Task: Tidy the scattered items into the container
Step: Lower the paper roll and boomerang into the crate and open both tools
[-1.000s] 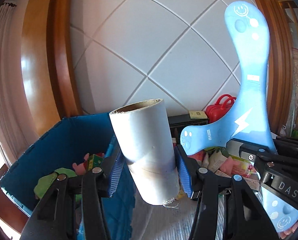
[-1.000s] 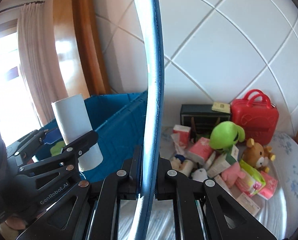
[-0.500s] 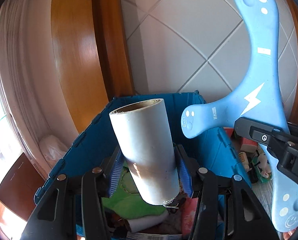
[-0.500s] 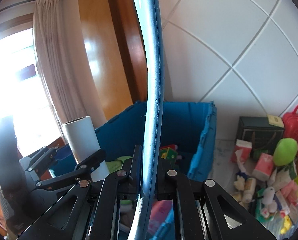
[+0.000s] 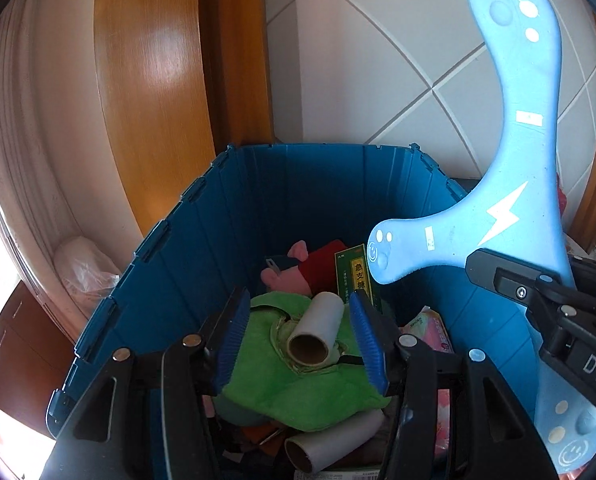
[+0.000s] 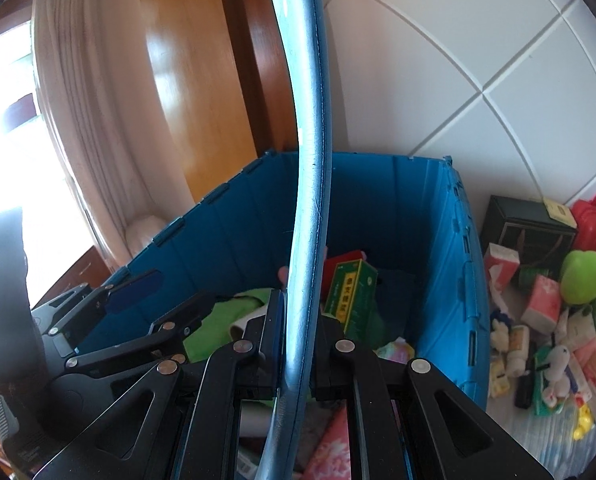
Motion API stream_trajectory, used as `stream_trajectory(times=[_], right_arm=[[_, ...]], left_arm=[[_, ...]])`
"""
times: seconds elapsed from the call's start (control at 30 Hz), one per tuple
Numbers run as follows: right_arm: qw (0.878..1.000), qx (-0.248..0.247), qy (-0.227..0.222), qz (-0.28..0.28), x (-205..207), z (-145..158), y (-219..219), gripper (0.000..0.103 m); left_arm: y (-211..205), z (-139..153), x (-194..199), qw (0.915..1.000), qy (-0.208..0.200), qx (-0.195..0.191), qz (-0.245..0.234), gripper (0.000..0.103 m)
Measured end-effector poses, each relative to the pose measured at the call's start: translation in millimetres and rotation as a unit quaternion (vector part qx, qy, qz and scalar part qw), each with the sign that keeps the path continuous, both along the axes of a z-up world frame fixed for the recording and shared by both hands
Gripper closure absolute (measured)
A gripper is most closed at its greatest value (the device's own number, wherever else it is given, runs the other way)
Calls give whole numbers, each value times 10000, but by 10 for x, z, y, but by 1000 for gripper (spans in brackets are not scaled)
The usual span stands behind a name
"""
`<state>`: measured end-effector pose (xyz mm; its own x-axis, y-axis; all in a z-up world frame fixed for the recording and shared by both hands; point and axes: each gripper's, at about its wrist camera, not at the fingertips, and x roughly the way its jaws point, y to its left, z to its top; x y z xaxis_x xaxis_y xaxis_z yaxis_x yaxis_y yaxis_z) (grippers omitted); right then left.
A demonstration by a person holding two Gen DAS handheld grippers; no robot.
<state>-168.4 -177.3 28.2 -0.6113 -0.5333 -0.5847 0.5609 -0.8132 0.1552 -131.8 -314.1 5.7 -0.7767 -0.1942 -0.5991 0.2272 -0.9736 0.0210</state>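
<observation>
Blue ribbed plastic bin [image 5: 258,216], matt; cardboard tube [image 5: 316,334] with white paper skin; green plush cloth [image 5: 298,396]; matt foam boomerang [image 5: 510,184]; glossy varnished wood frame [image 5: 150,92]; glossy tiles [image 5: 378,60].

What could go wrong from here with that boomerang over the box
The blue boomerang is long, and the right gripper pinches it near one end, so it may catch the blue bin wall or stick out. The left gripper, jaws just opened, hangs over the dropped cardboard tube and could get bumped.
</observation>
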Motion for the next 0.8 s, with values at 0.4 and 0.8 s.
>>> stream_trajectory(times=[0.4, 0.8], right_arm=[[9978, 227, 327, -533, 137, 58, 110, 1], [9928, 313, 573, -1001, 459, 108, 570, 0]], left_arm=[[-13, 50, 205, 9998, 200, 78, 15, 38], [275, 136, 381, 9993, 335, 129, -42, 33]])
